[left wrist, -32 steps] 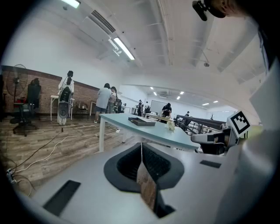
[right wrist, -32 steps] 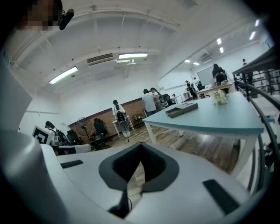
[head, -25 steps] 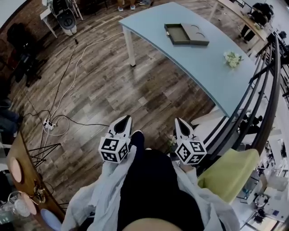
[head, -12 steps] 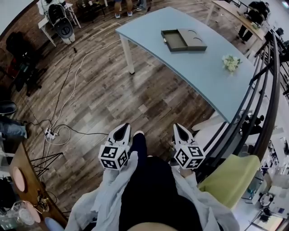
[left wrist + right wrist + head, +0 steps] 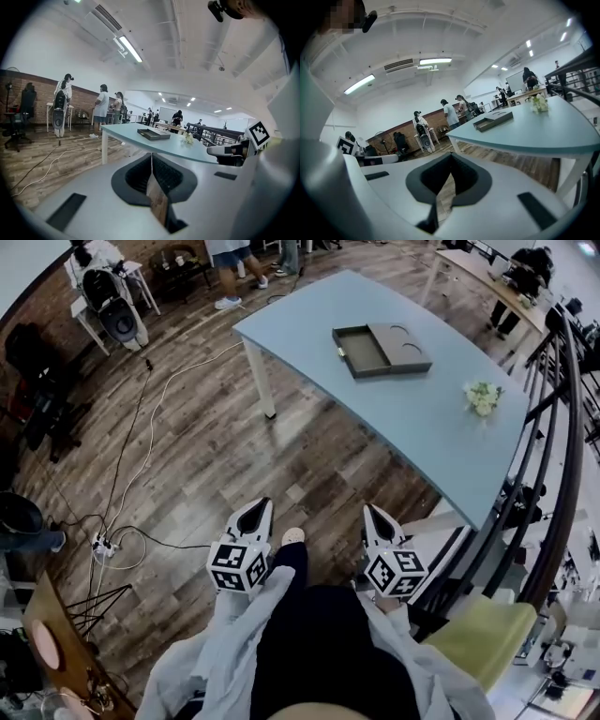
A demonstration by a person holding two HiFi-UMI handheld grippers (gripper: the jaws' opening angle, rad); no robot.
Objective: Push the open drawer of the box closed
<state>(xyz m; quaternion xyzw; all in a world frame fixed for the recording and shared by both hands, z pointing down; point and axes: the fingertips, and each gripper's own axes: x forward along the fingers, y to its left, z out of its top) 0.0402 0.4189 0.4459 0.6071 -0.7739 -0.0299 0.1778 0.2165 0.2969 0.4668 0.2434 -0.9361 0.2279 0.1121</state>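
Two grippers are held low in front of us, side by side above the wood floor [image 5: 202, 460], in nearly the same spots as a second ago. What has changed is farther off: the desk [image 5: 422, 423] has slid down in the head view, so we are closer to it than before.

The left gripper [image 5: 257, 506] points forward, level, just past our left sleeve. Its fingers [image 5: 137, 177] are pressed together with nothing between them. The right gripper [image 5: 373, 513] points the same way, near the left one but not touching it. Its fingers [image 5: 465, 177] are pressed together too, and empty.

The box [image 5: 409, 341] lies flat on the desk, well apart from both grippers. Its drawer [image 5: 363, 343] sticks out on the left side, open. White flowers [image 5: 484, 397] lie on the desk to the right of the box. The green chair [image 5: 473, 638] has dropped toward the bottom right corner.
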